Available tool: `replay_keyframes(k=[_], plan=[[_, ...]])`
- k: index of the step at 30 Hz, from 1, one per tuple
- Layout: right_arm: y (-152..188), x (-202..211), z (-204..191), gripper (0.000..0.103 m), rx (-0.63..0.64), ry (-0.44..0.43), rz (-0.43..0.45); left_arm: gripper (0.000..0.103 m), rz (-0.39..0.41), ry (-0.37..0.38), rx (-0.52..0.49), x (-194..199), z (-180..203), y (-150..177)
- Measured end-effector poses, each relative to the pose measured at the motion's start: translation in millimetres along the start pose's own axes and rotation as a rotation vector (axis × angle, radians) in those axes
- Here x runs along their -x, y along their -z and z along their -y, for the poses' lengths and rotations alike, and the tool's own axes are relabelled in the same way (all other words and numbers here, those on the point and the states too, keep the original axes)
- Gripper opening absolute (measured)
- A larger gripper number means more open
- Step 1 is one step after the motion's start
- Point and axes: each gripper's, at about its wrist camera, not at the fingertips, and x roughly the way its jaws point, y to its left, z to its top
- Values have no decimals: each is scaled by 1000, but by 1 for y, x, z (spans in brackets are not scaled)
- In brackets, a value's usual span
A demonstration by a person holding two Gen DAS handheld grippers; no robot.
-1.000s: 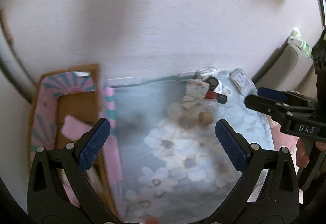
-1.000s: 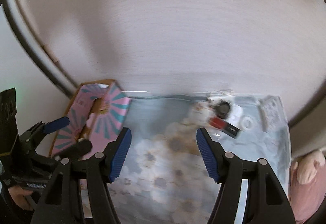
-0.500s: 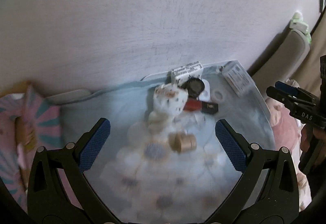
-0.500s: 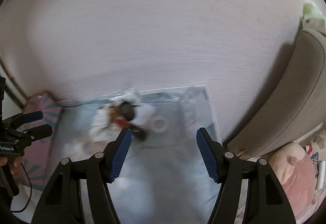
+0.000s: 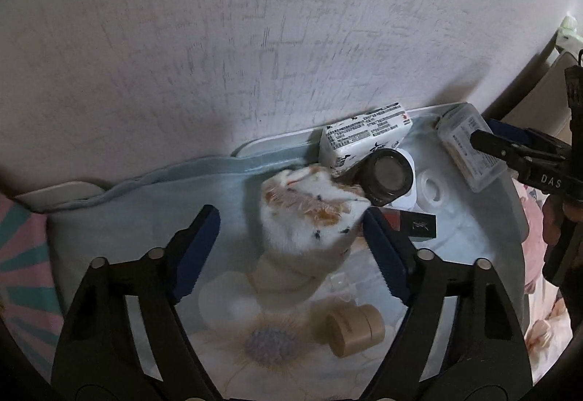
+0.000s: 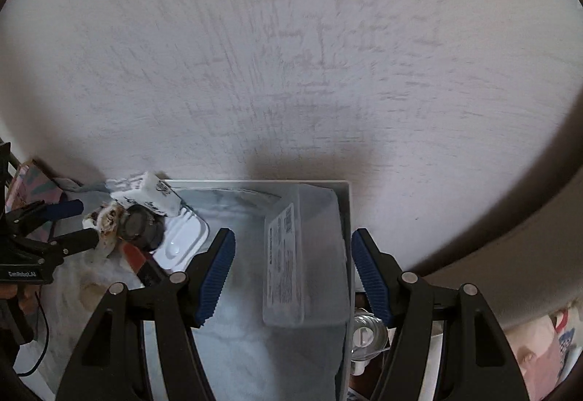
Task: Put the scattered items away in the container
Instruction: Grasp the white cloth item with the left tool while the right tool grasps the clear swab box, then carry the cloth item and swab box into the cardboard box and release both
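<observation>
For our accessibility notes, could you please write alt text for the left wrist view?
The left gripper, jaws just closing, straddles a white plush toy on a floral cloth; only the right pad seems to touch. Behind lie a tissue pack, a black jar and a clear box.

The black left gripper with blue pads (image 5: pixel 291 248) has just been closing; its jaws stay apart, low in the frame. The black right gripper with blue pads (image 6: pixel 291 271) stands open, also low.

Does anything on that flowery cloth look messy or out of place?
Yes. Against the wall, a white printed packet leans tilted on a dark round jar lying on its side, with a crumpled spotted cloth bunched beside them.
</observation>
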Motion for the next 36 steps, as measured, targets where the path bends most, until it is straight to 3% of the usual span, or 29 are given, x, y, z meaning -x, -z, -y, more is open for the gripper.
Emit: replay_keyframes(k=[3, 8, 12, 16, 28, 34, 36], plan=[[-1, 0, -6, 59, 24, -13, 0, 60, -14, -3, 1, -4, -1, 1], [4, -8, -16, 59, 45, -38, -31, 54, -24, 15, 20, -6, -8, 4], [8, -18, -18, 36, 43, -27, -71, 41, -25, 33, 36, -3, -15, 7], [10, -14, -16, 33, 34, -21, -68, 32, -19, 44, 45, 2, -20, 7], [9, 31, -32, 30, 47, -23, -12, 26, 24, 68, 61, 46, -35, 8], [-8, 62, -55, 30, 33, -62, -8, 26, 76, 73, 82, 105, -51, 4], [-15, 81, -83, 30, 39, -85, -5, 26, 99, 65, 90, 135, -59, 5]])
